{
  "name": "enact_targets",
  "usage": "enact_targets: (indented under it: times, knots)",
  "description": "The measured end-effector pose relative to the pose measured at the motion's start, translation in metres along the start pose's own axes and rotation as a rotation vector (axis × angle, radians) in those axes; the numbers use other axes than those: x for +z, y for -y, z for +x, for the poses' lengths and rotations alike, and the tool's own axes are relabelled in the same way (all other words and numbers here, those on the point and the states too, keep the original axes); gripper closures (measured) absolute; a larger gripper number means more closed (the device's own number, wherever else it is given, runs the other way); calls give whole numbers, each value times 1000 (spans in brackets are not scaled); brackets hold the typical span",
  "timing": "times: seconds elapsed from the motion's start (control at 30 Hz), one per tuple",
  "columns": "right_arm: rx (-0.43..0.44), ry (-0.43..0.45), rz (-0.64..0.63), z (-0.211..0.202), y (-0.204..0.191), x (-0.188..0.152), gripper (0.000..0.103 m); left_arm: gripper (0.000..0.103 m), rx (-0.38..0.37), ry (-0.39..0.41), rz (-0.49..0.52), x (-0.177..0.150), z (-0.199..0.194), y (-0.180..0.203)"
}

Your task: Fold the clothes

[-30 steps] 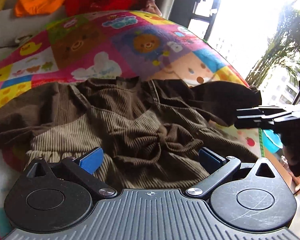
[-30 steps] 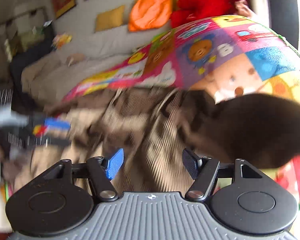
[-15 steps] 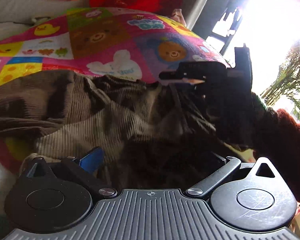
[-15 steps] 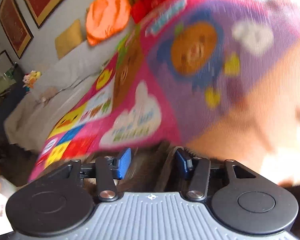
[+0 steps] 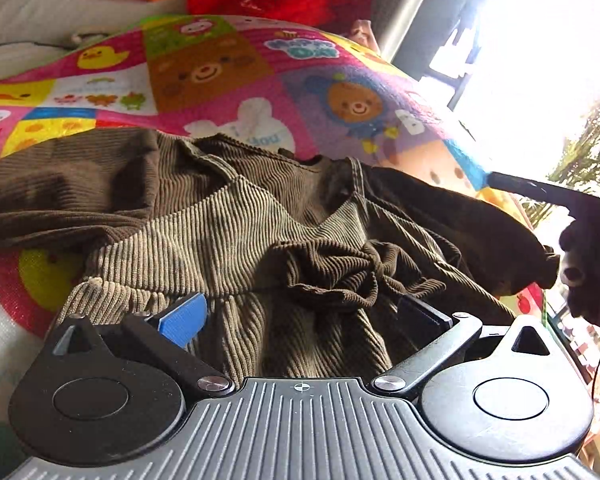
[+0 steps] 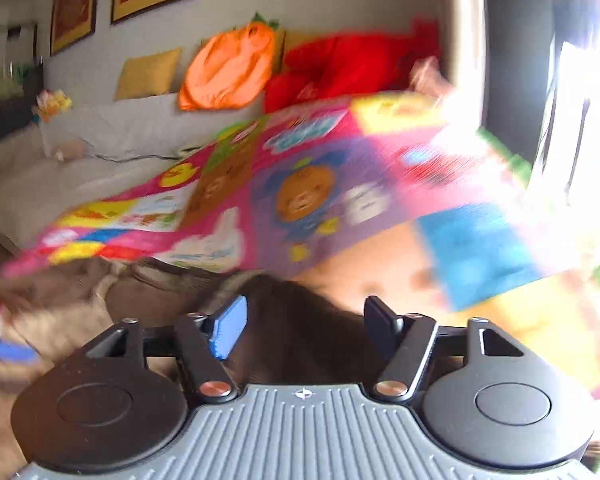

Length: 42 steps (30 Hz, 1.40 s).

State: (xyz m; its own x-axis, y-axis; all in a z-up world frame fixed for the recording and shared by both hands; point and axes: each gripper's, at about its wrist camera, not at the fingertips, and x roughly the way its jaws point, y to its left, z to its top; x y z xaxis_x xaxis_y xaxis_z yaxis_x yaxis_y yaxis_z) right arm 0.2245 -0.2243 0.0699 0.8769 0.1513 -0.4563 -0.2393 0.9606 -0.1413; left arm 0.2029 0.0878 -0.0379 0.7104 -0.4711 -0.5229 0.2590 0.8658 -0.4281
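A brown corduroy garment [image 5: 236, 216] lies crumpled on a colourful play mat [image 5: 220, 76], its knotted waist tie [image 5: 364, 276] near the middle. My left gripper [image 5: 300, 316] hovers open over the garment's lower part, the blue pad [image 5: 182, 318] and the dark pad [image 5: 420, 314] wide apart with nothing pinched. The dark right sleeve [image 5: 492, 236] stretches out to the right. My right gripper [image 6: 304, 328] is over that sleeve [image 6: 296, 328] in a blurred view, its jaws opening; the cloth lies between the pads without being pressed. In the left wrist view the right gripper [image 5: 556, 196] is a dark shape at the right edge.
An orange cushion [image 6: 228, 68] and a red plush toy [image 6: 352, 60] lie on the grey bedding [image 6: 112, 136] behind the mat. Framed pictures hang on the far wall. A bright window [image 5: 540, 60] and a drop past the mat's edge are at the right.
The right gripper swung in over the garment's middle half a second ago and is now back at the right edge, its jaws wider. The left gripper sank slightly towards the cloth.
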Motion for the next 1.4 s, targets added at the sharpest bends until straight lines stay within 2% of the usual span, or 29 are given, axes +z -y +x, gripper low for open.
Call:
enact_targets:
  times: [0.1,0.13,0.27,0.33,0.37,0.4,0.43,0.47,0.5,0.6,0.73,0.83,0.9,1.03,1.13,1.23,1.3,1.4]
  knots:
    - [-195,41,-136,-49,12,-21,23,0,-3,2,-5,0,0,-1]
    - [-232,24,-128,-57,20,-26,23,0,-4,2,-5,0,0,-1]
    - [-308,-55,-41,-62,56,-52,23,0,-6,3,-8,0,0,-2]
    - [-329,-94,0,-50,68,-68,23,0,-9,5,-12,0,0,-2]
    - [-325,-112,31,-45,73,-74,30,0,-11,6,-15,0,0,-3]
    - [-298,-132,65,-41,76,-78,40,0,-13,7,-18,0,0,-3]
    - [-269,-150,98,-37,77,-80,67,0,-14,8,-20,0,0,-3]
    - [-227,-162,122,-36,74,-78,87,0,-14,8,-21,0,0,-3]
    - [-186,-152,137,-37,69,-70,95,0,-14,8,-21,-1,0,-3]
    - [-54,-104,182,-42,52,-37,95,0,-12,8,-18,-1,1,-3]
    - [125,11,213,-39,23,38,96,0,-12,10,-17,-1,1,-3]
    - [232,66,217,-21,-3,89,96,0,-10,10,-14,-2,1,-2]
    - [291,68,199,-2,-26,111,96,0,-10,11,-13,-2,0,-2]
    - [412,-2,175,51,-83,124,96,0,-10,7,-10,-3,0,-2]
    - [486,-74,144,81,-121,118,96,0,-14,6,-13,-3,0,-2]
    - [561,-145,121,106,-154,110,92,0,-21,2,-16,-3,1,-3]
    - [595,-149,107,106,-162,108,74,0,-22,-2,-15,-2,1,-3]
    - [625,-94,147,90,-149,107,55,0,-21,-9,-9,-3,1,-2]
